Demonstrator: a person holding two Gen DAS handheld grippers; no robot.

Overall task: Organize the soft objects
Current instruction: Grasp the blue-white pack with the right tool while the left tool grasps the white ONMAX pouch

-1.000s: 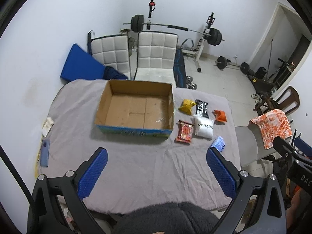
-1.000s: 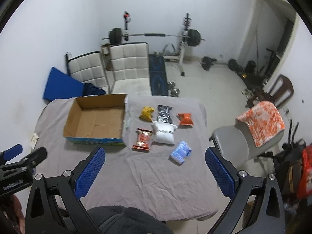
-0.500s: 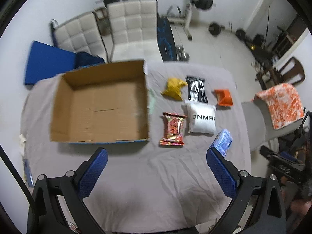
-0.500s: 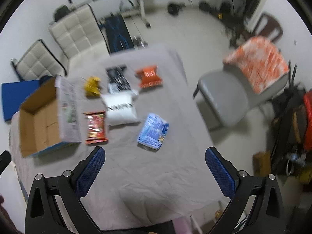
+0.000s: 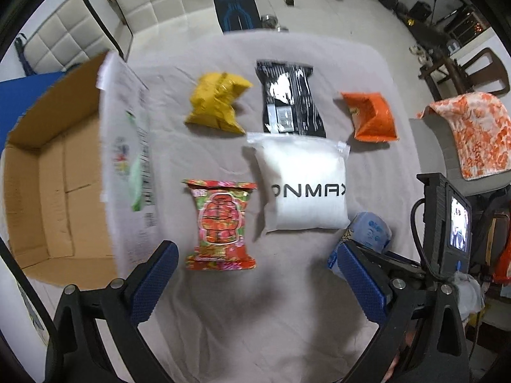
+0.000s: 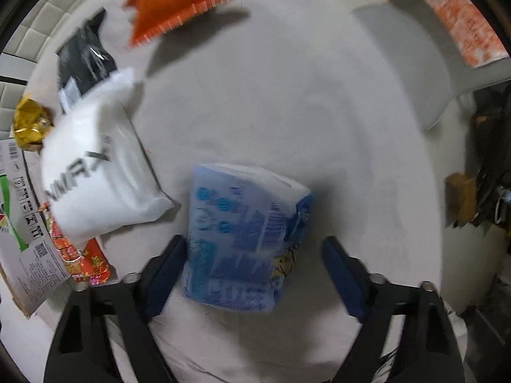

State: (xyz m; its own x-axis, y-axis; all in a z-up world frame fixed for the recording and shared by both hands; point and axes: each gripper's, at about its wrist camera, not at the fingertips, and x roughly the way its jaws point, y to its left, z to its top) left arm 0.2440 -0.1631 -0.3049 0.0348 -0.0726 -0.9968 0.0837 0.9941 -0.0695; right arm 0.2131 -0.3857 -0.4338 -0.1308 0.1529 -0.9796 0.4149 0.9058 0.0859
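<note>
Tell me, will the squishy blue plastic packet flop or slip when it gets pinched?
The blue plastic packet looks puffy and crinkled, so it would probably squash and sag. Its shiny film might slip. The right gripper is closing around it, one pad not yet touching.

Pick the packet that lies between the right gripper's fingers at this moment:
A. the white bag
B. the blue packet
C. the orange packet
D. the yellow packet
B: in the right wrist view the blue packet lies on the table cloth between the fingers of the right gripper, whose jaws are closing; one finger is at its edge, the other is clear of it.
</note>
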